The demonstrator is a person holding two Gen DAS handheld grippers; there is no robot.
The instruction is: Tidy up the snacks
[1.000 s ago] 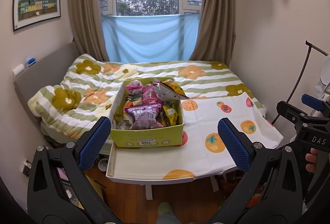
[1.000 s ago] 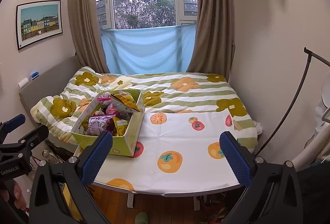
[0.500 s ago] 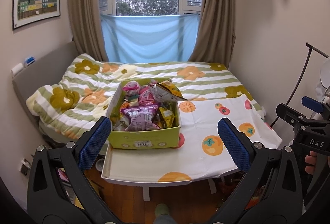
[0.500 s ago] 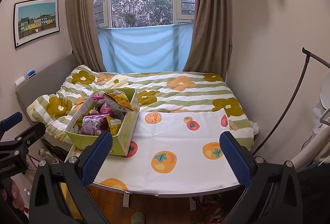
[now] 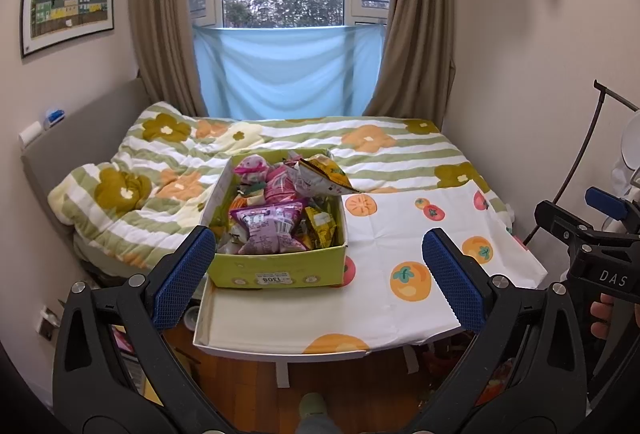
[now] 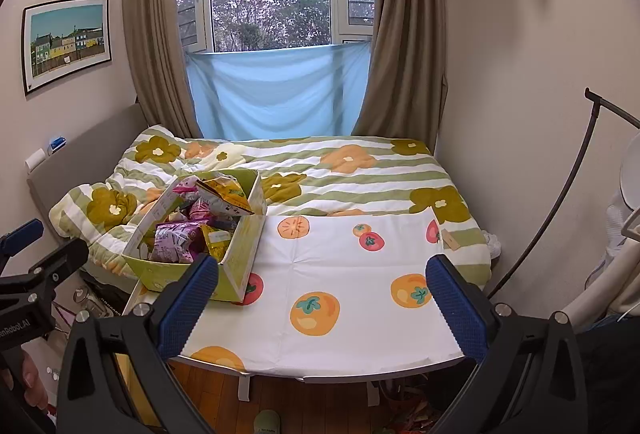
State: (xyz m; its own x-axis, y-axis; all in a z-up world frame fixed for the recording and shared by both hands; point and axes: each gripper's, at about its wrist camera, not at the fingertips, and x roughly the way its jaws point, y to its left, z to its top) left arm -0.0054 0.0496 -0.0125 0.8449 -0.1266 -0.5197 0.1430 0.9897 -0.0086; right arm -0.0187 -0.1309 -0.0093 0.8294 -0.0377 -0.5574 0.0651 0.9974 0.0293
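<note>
Green cardboard forms the box (image 5: pixel 276 272) that holds the snacks (image 5: pixel 272 210), a heap of purple, pink and yellow packets rising above its rim. It sits on the left part of a low table (image 5: pixel 280 326) covered by a white cloth (image 5: pixel 384 234) printed with orange and red fruit, and the table stands against a bed (image 5: pixel 360 154) with a green-striped flowered quilt.

From the left wrist view, the left gripper (image 5: pixel 316 276) hangs in the air short of the table's near edge, its blue-padded fingers (image 5: pixel 180 274) spread wide with nothing between them. The box lies ahead of it, closer to the left finger than the right and well apart from both. The right gripper (image 5: pixel 592 234) shows at the right edge of this view, off the table's right side, with a fingertip of the person's hand (image 5: pixel 602 320) on its grip.

From the right wrist view, the right gripper (image 6: pixel 322 300) is likewise wide open and empty, held back from the table's front edge. The box (image 6: pixel 236 266) lies ahead and to its left, beyond the left finger (image 6: pixel 188 308), while bare cloth (image 6: pixel 340 274) fills the space straight ahead. One yellow packet (image 6: pixel 224 194) leans over the box's far corner. The left gripper (image 6: pixel 36 274) appears at the left edge, beside the box but apart from it.
</note>
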